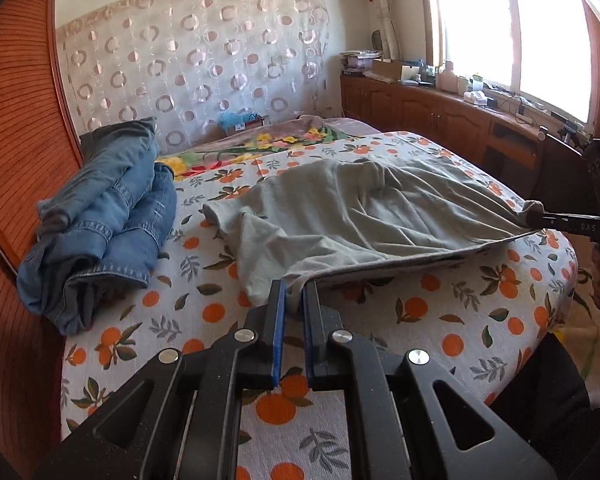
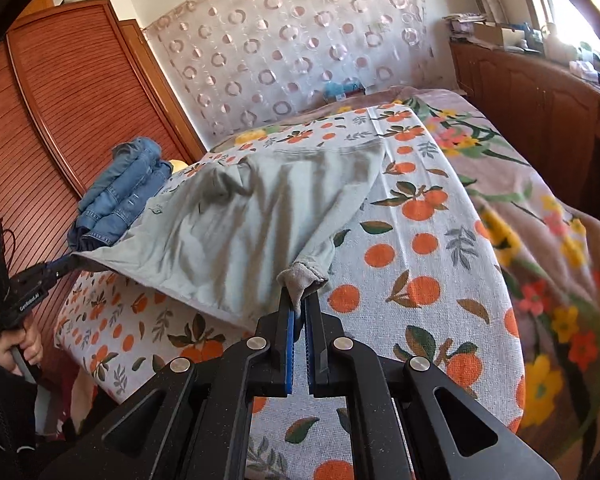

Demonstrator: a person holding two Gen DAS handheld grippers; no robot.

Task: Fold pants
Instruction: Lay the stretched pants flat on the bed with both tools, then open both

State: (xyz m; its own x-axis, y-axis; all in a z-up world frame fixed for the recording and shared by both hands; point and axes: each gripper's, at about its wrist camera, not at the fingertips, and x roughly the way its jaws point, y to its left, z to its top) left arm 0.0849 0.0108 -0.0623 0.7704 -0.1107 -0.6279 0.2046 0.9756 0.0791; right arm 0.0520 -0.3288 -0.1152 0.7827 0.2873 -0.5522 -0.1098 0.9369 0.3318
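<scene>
between our two tools, over the near edge of the bed (image 1: 480, 312): one pair of pale grey-green pants (image 1: 340, 216), lying mostly on the orange-print cover, long axis running away from us toward the headboard curtain.

left tool (image 1: 294, 286): clamped together on one near corner of the pants hem, cloth pinched between the blue pads.

right tool (image 2: 299, 300): clamped together on the other near corner, a bunched cuff caught at its tips.

near hem: stretched in a line from one tool to the other, lifted just clear of the cover; neither hand is nearer, each holds its own end.

far end of the pants: straight ahead of both tools; we judge the coming fold must carry the hem forward along that axis.

beyond the left tool, to its left: folded jeans (image 1: 100, 216), apart from the pants.
</scene>
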